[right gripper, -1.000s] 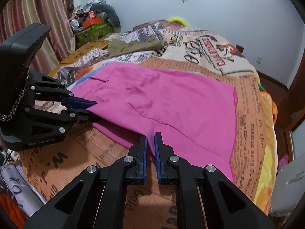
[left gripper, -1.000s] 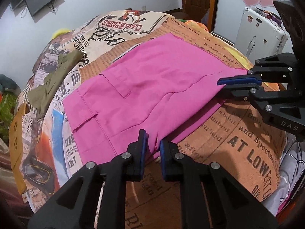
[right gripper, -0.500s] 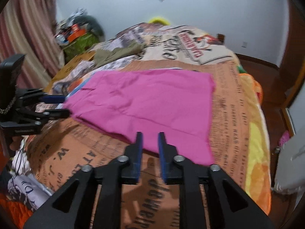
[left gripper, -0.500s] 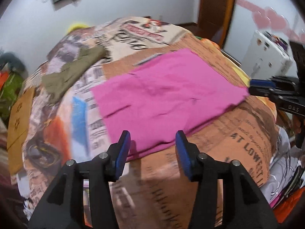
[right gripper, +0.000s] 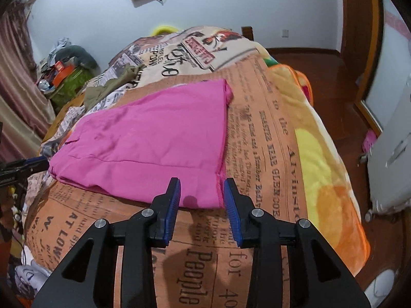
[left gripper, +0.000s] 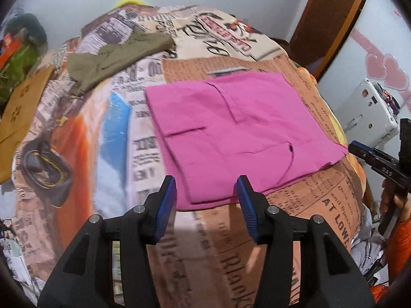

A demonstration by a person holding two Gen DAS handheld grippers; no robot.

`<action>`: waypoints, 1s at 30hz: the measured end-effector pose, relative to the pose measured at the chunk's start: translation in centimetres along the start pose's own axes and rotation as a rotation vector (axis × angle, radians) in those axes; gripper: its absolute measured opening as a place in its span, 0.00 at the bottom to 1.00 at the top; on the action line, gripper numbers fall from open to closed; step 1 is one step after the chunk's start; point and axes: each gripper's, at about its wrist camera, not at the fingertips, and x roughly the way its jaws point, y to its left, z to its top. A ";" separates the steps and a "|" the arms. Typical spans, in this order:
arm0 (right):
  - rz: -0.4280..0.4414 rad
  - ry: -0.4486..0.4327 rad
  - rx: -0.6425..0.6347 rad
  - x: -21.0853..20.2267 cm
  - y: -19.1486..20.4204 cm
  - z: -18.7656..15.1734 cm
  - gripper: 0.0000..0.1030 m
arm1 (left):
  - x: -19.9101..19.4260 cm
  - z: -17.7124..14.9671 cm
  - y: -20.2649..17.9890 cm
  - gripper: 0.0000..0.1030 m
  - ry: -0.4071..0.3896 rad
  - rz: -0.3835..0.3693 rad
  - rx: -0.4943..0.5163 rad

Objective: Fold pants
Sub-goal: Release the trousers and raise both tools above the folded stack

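The pink pants [left gripper: 239, 133] lie folded into a flat rectangle on the newspaper-print blanket [left gripper: 295, 218]. My left gripper [left gripper: 206, 201] hovers open just short of their near edge, its pads touching nothing. In the right wrist view the pants [right gripper: 154, 141] spread out ahead. My right gripper [right gripper: 203, 197] has its jaws opening at the pants' near right corner. The cloth shows between the pads but they do not press on it. The right gripper [left gripper: 370, 154] also shows at the left wrist view's right edge, off the pants' corner. The left gripper [right gripper: 23, 165] pokes in at the other view's left edge.
An olive garment [left gripper: 115, 56] lies crumpled at the far left of the bed, beside a brown cardboard piece [left gripper: 20, 107]. A white suitcase [right gripper: 390, 159] stands on the floor to the right. Clutter is piled at the far left wall [right gripper: 64, 71].
Both grippers were shut on the pants' near edge; they have opened, released the cloth and pulled back. The pants now lie flat, and both views have rolled.
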 end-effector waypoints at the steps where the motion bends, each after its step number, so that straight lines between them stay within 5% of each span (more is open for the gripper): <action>1: 0.001 0.004 0.005 0.1 -0.1 -0.2 0.31 | 0.4 0.0 -0.2 0.48 0.011 0.001 0.003; 22: 0.029 0.096 -0.038 3.7 0.7 -1.7 0.31 | 0.7 -0.5 1.0 0.41 0.005 -0.033 -0.110; 25: 0.036 0.099 -0.036 3.9 0.6 -1.8 0.31 | 0.8 -0.6 1.0 0.33 0.005 -0.027 -0.118; 26: 0.038 0.099 -0.035 3.9 0.6 -1.8 0.31 | 0.6 -0.6 0.9 0.18 0.003 -0.017 -0.117; 30: 0.042 0.102 -0.032 4.1 0.7 -1.8 0.31 | -0.2 -0.4 1.2 0.16 -0.014 0.000 -0.105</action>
